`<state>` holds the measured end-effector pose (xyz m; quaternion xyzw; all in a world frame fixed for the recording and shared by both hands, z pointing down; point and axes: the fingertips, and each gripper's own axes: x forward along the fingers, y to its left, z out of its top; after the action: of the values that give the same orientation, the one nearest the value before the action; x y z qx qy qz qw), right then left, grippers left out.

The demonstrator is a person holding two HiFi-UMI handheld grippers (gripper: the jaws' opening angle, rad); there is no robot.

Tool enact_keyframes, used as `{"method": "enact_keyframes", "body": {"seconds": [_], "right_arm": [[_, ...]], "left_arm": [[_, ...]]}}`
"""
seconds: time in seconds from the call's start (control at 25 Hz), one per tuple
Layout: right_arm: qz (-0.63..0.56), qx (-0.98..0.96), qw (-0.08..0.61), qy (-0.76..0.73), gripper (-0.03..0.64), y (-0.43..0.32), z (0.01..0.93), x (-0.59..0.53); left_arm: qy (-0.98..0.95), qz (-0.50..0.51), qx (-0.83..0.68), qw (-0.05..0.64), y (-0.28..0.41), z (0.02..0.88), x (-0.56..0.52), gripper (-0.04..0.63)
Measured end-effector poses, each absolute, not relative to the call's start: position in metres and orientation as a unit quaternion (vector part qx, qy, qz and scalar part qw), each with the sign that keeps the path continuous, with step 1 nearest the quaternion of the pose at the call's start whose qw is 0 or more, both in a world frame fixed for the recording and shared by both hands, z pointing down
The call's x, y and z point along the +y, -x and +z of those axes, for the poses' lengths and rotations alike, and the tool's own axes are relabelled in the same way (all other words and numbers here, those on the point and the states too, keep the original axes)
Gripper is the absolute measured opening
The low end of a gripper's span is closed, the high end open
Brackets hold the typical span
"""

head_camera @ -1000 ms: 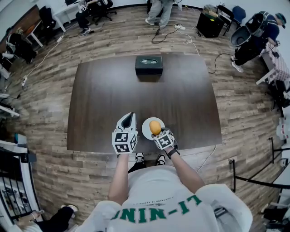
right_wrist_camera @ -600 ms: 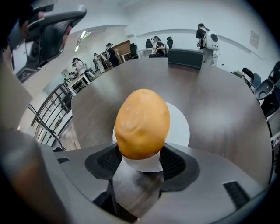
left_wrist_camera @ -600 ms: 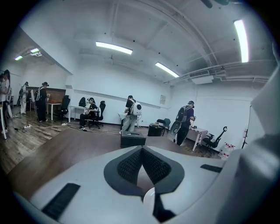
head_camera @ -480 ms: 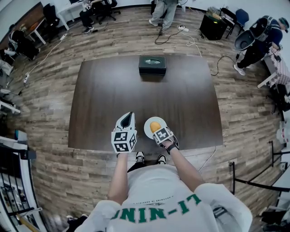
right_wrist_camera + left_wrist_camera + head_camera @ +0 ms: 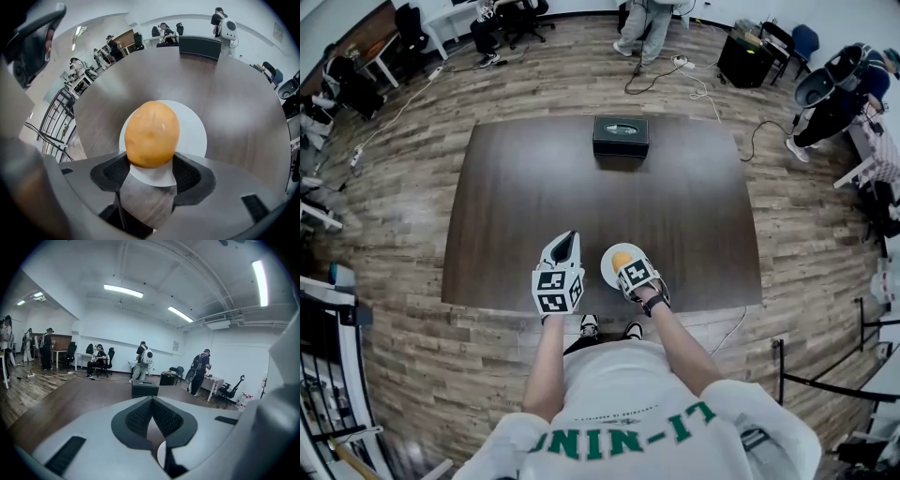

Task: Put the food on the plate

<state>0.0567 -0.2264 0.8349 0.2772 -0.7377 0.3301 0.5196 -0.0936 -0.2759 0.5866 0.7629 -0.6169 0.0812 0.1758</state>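
Observation:
An orange-yellow rounded food [image 5: 152,133] is gripped between the pads of my right gripper [image 5: 151,162], which is shut on its lower half. It hangs right over a white round plate [image 5: 193,125] on the dark wooden table. In the head view the food [image 5: 622,257] and the plate [image 5: 607,261] sit near the table's front edge, partly covered by my right gripper [image 5: 625,264]. My left gripper [image 5: 570,239] stays just left of the plate, shut with nothing in it. Its tips [image 5: 152,400] meet, and a sliver of the plate [image 5: 161,454] shows below them.
A black box [image 5: 621,136] stands at the far middle of the brown table [image 5: 675,206] and shows as the same black box [image 5: 145,388] in the left gripper view. People, chairs, desks and cables are on the wooden floor around the table.
My right gripper has sunk a little toward the plate with the food, which now shows smaller under the gripper. The left gripper has kept its place.

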Motion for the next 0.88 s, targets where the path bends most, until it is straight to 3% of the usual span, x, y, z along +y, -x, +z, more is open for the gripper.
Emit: {"method": "enact_keyframes", "body": {"seconds": [0.2,0.72,0.88], "right_arm": [[0.326,-0.749,0.505,-0.277,0.379,-0.053,0.831,-0.226],[0.299,-0.781,0.438,-0.328,0.388,-0.066,0.798,-0.252],[0.295,-0.786,0.425,-0.339,0.419,-0.073,0.79,-0.257]], "left_arm": [[-0.77,0.089,-0.606,0.178,0.085,0.594,-0.278,0.011],[-0.78,0.099,-0.589,0.185,0.073,0.601,-0.293,0.011],[-0.785,0.099,-0.583,0.183,0.065,0.6,-0.298,0.011]]}}
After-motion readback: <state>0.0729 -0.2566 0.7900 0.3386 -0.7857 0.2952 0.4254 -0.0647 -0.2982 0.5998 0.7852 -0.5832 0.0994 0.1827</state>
